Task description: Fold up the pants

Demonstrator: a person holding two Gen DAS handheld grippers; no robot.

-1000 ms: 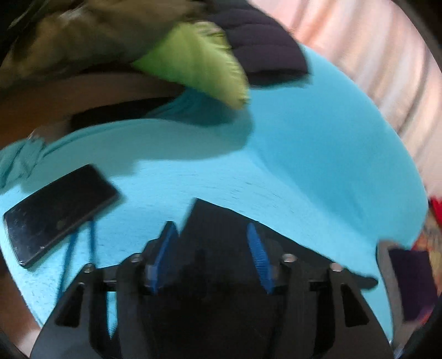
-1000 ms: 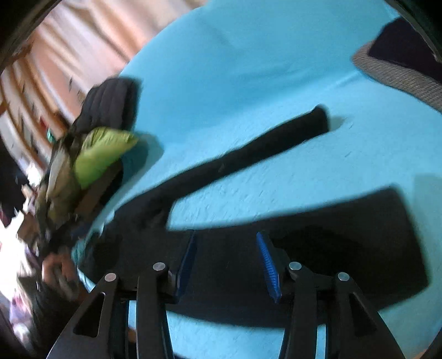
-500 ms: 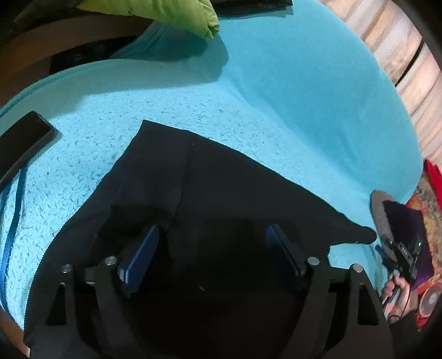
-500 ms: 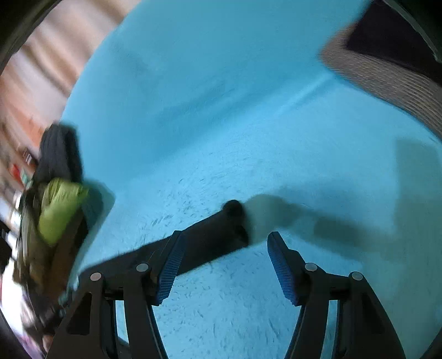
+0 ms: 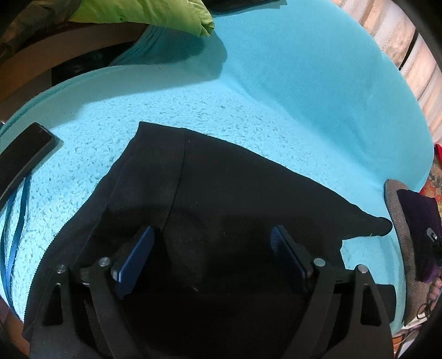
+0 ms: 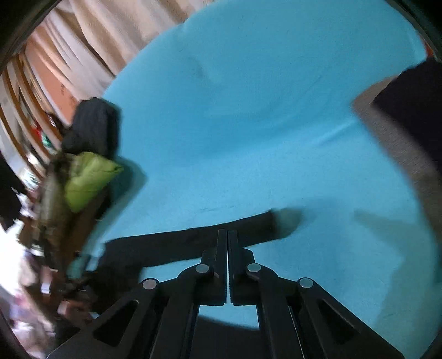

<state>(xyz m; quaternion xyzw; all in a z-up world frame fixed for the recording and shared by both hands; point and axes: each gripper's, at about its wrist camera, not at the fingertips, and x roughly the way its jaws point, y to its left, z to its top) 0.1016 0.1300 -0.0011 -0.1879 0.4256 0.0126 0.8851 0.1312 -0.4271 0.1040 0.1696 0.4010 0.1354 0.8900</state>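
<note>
Black pants (image 5: 221,187) lie flat on a turquoise towel-covered surface (image 5: 290,82). In the left wrist view the waist end fills the lower middle, and my left gripper (image 5: 212,248) hovers open over it with nothing between its blue pads (image 5: 138,254). In the right wrist view one black pant leg (image 6: 179,243) stretches across the turquoise cover (image 6: 248,110). My right gripper (image 6: 227,234) is shut, its tips over the leg near the cuff; whether it pinches the cloth I cannot tell.
A black phone (image 5: 25,154) and a blue cord (image 5: 16,221) lie at the left edge. A lime-green garment (image 5: 143,13) and dark clothes (image 6: 91,124) are piled at the far side. A grey-rimmed dark item (image 5: 408,229) sits at the right.
My right gripper has closed from open and now sits over the pant leg near the cuff. My left gripper stays open over the waist, slightly closer to it.
</note>
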